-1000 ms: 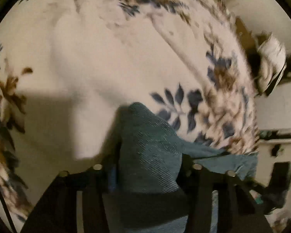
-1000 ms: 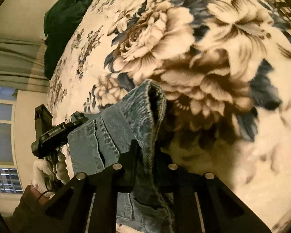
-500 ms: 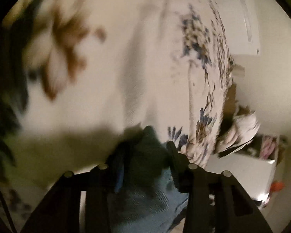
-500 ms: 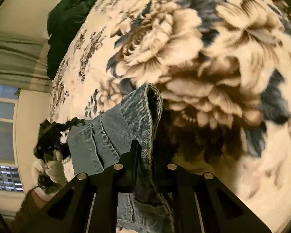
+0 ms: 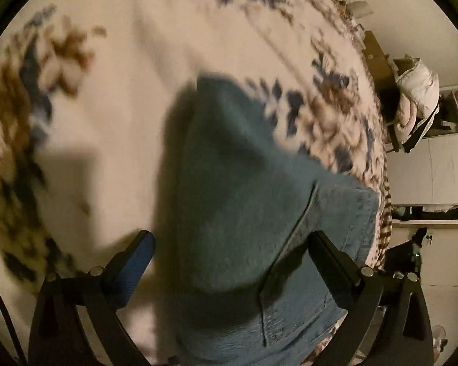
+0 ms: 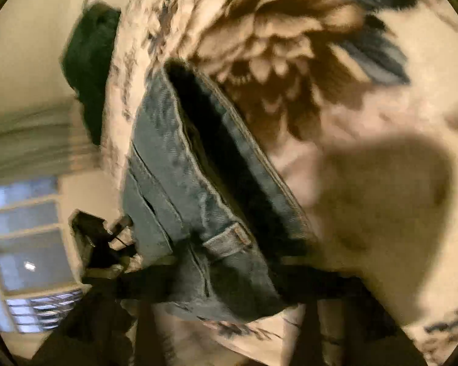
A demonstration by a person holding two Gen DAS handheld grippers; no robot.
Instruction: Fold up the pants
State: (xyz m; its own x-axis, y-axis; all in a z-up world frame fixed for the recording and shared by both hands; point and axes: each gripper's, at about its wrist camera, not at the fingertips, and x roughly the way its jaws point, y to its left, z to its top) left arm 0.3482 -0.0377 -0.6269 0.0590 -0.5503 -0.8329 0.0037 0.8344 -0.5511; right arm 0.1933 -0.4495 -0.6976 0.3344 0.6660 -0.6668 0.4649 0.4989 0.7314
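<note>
The pants point(image 5: 244, 213) are blue-teal denim, paler and washed along the waistband at the centre of the right wrist view. The bedspread point(image 5: 122, 106) is cream, printed with large brown flowers and navy leaves. A dark green cloth point(image 6: 91, 70) lies at the upper left of the right wrist view. The left gripper point(image 5: 229, 244) is black, with a blue pad point(image 5: 137, 262) on one finger.

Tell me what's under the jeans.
The jeans lie on a floral blanket, which shows all around them. Whatever lies directly beneath the denim is covered and cannot be seen, so nothing else can be confirmed there.
</note>
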